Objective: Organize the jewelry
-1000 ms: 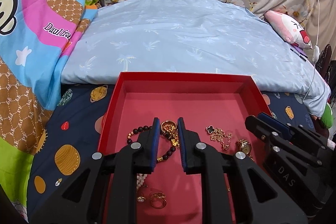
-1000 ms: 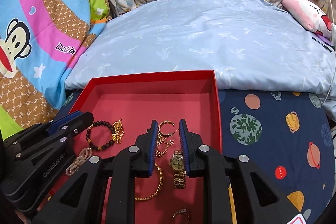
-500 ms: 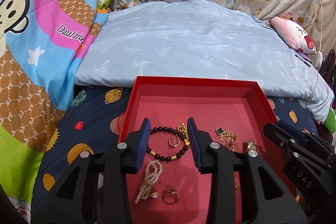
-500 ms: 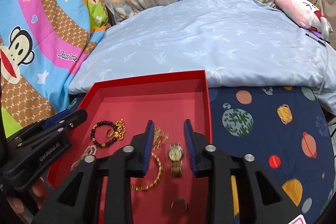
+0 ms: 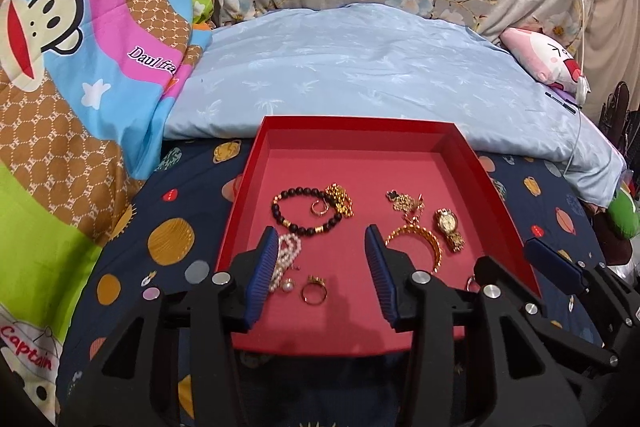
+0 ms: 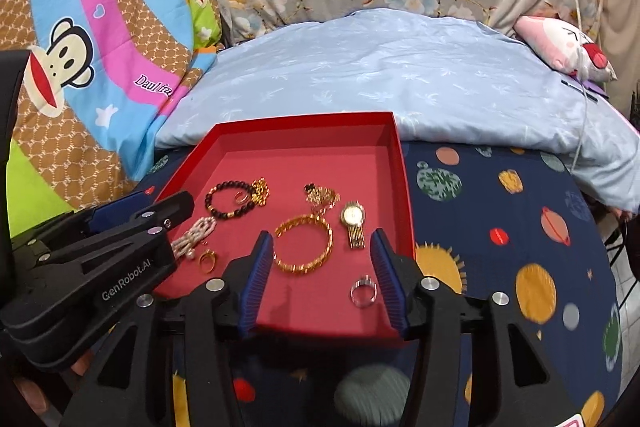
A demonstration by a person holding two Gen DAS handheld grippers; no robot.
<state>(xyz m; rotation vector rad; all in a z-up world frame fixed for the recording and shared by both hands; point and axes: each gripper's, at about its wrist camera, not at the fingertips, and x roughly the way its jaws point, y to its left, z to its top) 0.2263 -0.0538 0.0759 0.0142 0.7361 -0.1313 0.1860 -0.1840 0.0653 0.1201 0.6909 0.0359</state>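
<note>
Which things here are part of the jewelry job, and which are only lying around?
Job: red tray, bead bracelet, pearls, gold bangle, watch, gold ring, silver ring, both open claws.

Lying about: blue pillow, monkey blanket, pink plush.

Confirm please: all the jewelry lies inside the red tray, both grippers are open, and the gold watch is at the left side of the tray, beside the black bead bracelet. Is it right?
Not quite. The gold watch lies at the right side of the red tray, far from the black bead bracelet on the left; the right wrist view shows it. The jewelry is inside, and the left gripper and right gripper are open.
</note>
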